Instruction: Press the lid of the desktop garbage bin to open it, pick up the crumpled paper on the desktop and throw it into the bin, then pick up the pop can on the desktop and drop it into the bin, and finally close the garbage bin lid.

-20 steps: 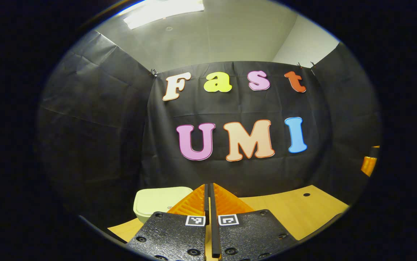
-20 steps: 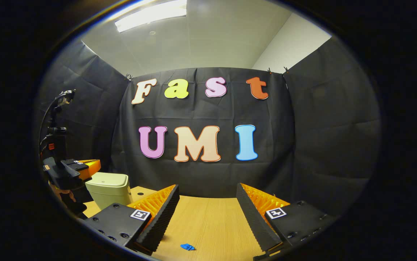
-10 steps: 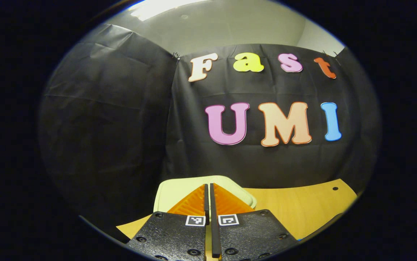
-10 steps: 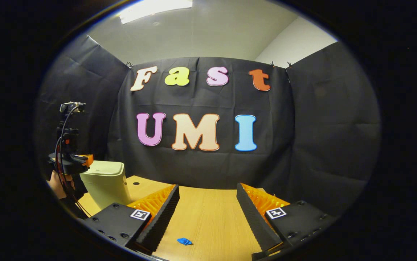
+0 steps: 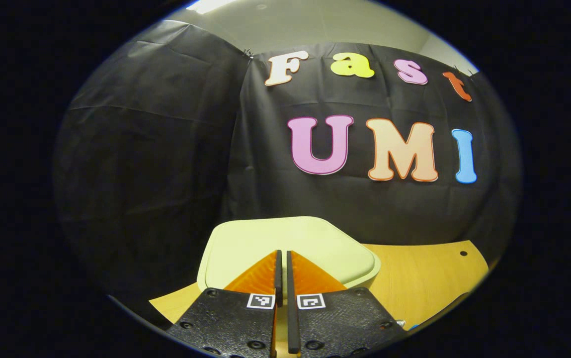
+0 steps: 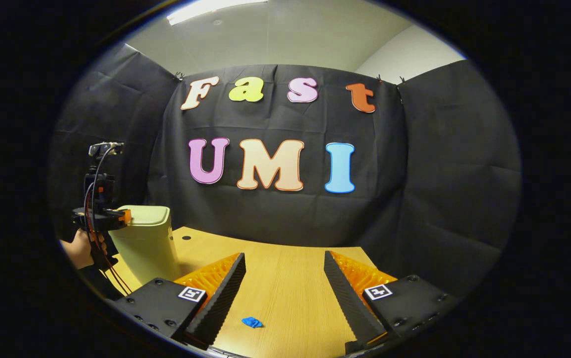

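Observation:
The pale green garbage bin (image 5: 290, 243) stands with its lid down, seen from above in the left gripper view. My left gripper (image 5: 282, 258) is shut with nothing between its fingers, its tips just over the lid's near part. In the right gripper view the same bin (image 6: 146, 243) stands at the table's left, with the left gripper (image 6: 125, 217) at its lid edge, held by a hand (image 6: 80, 248). My right gripper (image 6: 284, 266) is open over the wooden table (image 6: 285, 293). A small blue scrap (image 6: 252, 322) lies between its fingers on the table.
Black cloth walls close the booth at the back and both sides. The table has small round holes (image 6: 186, 237) near its back edge, one (image 5: 462, 253) showing in the left gripper view.
My left gripper has come closer to the bin and lower over its lid, which now looms larger. The right gripper has tilted down a little and stayed open.

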Available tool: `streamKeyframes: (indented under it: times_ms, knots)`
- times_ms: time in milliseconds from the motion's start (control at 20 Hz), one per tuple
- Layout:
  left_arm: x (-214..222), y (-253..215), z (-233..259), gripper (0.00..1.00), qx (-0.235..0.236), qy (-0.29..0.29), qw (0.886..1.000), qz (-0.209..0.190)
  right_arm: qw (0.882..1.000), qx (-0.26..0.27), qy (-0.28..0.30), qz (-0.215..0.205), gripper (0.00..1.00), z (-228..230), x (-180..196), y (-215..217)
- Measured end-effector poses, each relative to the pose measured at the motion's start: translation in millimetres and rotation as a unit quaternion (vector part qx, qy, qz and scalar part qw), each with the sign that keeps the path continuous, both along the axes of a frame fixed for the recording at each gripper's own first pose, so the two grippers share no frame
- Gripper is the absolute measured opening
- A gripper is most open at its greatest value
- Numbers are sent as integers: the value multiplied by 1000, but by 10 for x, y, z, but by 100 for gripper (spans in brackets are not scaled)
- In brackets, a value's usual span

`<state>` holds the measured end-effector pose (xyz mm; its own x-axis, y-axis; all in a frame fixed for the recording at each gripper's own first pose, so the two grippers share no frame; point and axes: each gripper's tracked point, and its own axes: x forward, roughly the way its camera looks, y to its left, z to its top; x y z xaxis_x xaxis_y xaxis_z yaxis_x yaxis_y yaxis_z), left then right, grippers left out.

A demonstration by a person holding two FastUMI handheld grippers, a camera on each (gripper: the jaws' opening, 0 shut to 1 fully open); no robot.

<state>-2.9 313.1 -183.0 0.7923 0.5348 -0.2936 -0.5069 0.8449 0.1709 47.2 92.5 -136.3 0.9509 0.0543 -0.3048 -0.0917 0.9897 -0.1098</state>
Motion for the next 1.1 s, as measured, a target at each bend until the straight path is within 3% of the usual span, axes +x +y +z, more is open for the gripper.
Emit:
streamKeyframes:
  times_ms: [150, 200, 400, 500, 600, 750, 850, 1100]
  knots:
    - [79, -29, 7, 0, 48, 16, 999, -18, 1000, 6, 2, 4, 100, -52, -16, 3]
    - [41, -10, -54, 0, 42, 27, 999, -17, 1000, 5, 6, 6, 100, -81, -16, 7]
    - [-56, -121, 150, 0, 26, -26, 999, -32, 1000, 16, 12, 18, 100, -145, 4, 48]
    - [-38, -325, 221, 21, 15, -39, 997, -60, 999, 16, 23, 28, 100, -245, 35, 99]
    - [-50, -419, 432, 43, 35, -56, 995, -74, 999, 14, 33, 35, 100, -353, 71, 125]
    - [-170, -612, 732, 50, 46, -81, 991, -99, 997, 19, 61, 50, 100, -639, 81, 223]
    - [-246, -734, 839, 60, 35, -94, 989, -112, 995, 11, 82, 57, 100, -855, 90, 257]
    - [-461, -879, 1076, 80, 39, -114, 986, -118, 989, 1, 128, 75, 100, -1376, 107, 371]
